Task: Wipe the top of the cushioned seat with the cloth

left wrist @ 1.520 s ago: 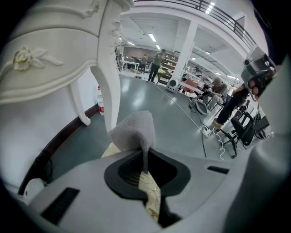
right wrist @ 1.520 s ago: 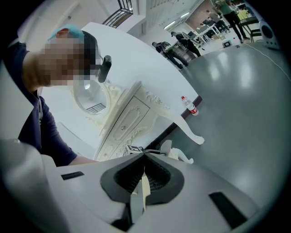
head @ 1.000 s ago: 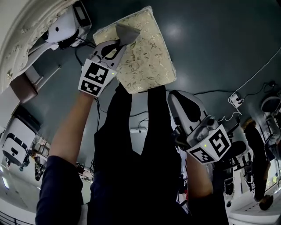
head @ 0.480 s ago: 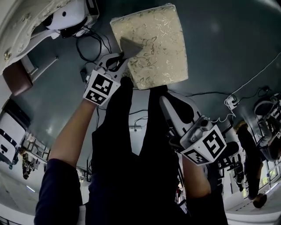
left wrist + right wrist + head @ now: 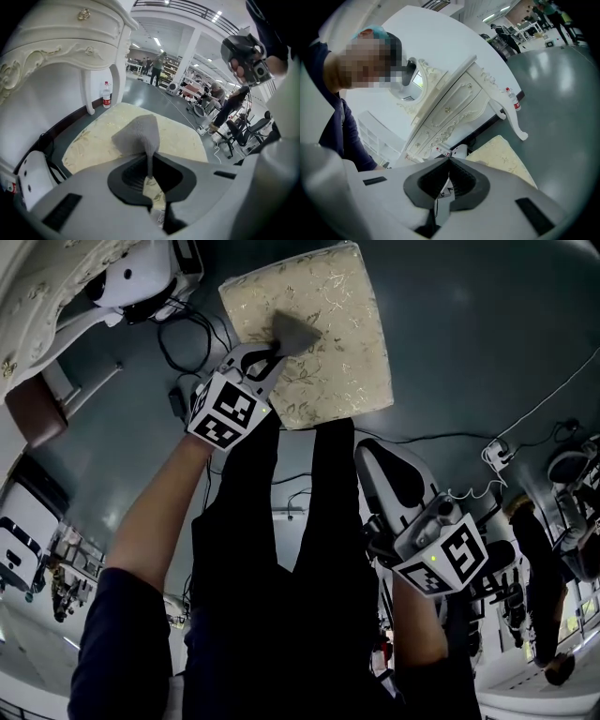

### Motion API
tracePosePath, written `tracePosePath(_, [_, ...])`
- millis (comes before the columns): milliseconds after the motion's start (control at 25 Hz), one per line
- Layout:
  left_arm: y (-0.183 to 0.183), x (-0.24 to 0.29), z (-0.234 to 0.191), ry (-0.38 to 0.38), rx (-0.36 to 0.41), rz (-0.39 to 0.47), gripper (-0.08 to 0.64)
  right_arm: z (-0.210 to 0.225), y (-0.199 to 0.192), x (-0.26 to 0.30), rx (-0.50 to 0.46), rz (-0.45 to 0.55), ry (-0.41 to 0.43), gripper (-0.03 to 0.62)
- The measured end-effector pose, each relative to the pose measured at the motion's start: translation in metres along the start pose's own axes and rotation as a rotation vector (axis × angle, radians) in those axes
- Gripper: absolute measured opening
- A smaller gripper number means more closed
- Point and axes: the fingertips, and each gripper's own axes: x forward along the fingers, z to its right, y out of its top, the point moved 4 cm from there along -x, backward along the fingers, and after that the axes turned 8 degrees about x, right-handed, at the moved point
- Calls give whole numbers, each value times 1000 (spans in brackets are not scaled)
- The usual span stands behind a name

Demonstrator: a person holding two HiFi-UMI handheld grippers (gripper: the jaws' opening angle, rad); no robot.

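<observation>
Two grippers in view, only one at work: the left gripper (image 5: 270, 358), clamped on a thin pinch of the grey cloth (image 5: 298, 333). Rest of that cloth bunched into a small tent just ahead of the jaws, seemingly resting on the cushioned seat (image 5: 349, 343). Seen from the head camera, cloth at about 1 o'clock from the gripper's marker cube, close to the middle of the seat and a touch toward its 9 o'clock side. Seat nearly square, tilted, with side edges running roughly from 11 to 5 o'clock and the near edge just above the person's legs. Most bare cover at 1 to 3 o'clock of the cloth, a narrower strip at 9 o'clock. Likely next: a sweep along the 11-to-5 line or out toward 2 o'clock, wrist low enough to keep the tent flat on the fabric. Easy to drag only the cloth's tip, given how small the pinch looks. As for the right gripper (image 5: 375, 461), well apart at about 5 o'clock from the seat, down by the person's side, jaws together with nothing between them. Left hand plainly the nearer one, right of no use for this stroke.
</observation>
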Motion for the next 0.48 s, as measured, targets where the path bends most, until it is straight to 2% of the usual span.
tracePosePath(480, [69,65,34,-66,81,-29,28,57,29,-66,60,95,-38,25])
